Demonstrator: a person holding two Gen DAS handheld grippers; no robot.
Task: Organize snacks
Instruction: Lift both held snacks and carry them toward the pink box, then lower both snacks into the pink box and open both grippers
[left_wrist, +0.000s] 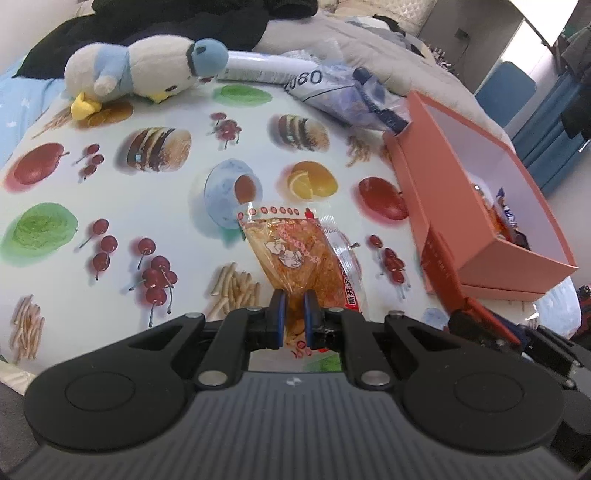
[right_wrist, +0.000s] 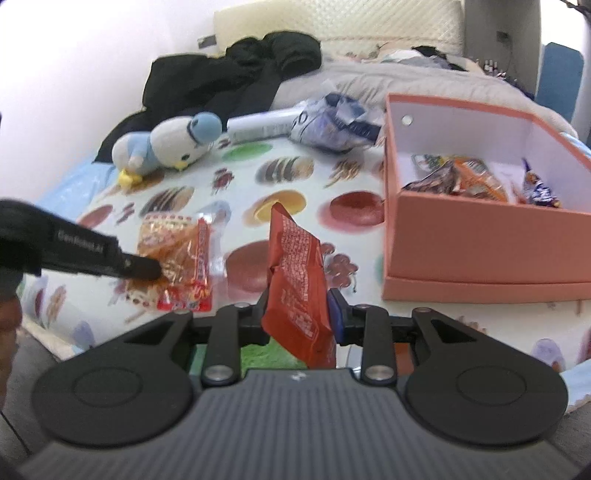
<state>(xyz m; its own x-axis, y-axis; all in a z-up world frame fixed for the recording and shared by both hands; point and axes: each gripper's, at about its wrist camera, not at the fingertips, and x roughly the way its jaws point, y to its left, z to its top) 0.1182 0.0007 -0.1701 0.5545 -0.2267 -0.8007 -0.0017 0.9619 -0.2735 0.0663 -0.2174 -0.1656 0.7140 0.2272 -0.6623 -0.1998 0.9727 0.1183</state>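
My left gripper (left_wrist: 294, 300) is shut on the near end of a clear orange snack packet (left_wrist: 295, 251) that lies on the food-print cloth (left_wrist: 177, 206); the same packet (right_wrist: 177, 254) and the left gripper's finger (right_wrist: 144, 267) show in the right wrist view. My right gripper (right_wrist: 297, 301) is shut on a red-orange snack pouch (right_wrist: 297, 280), held upright above the cloth. An open pink box (right_wrist: 480, 243) stands to the right and holds several snack packets (right_wrist: 469, 181). It also shows in the left wrist view (left_wrist: 476, 206).
A blue and white plush bird (right_wrist: 166, 147) lies at the back left of the cloth. A white tube (right_wrist: 258, 125) and a crumpled blue-white bag (right_wrist: 332, 125) lie at the back. Black clothes (right_wrist: 236, 74) and bedding are behind.
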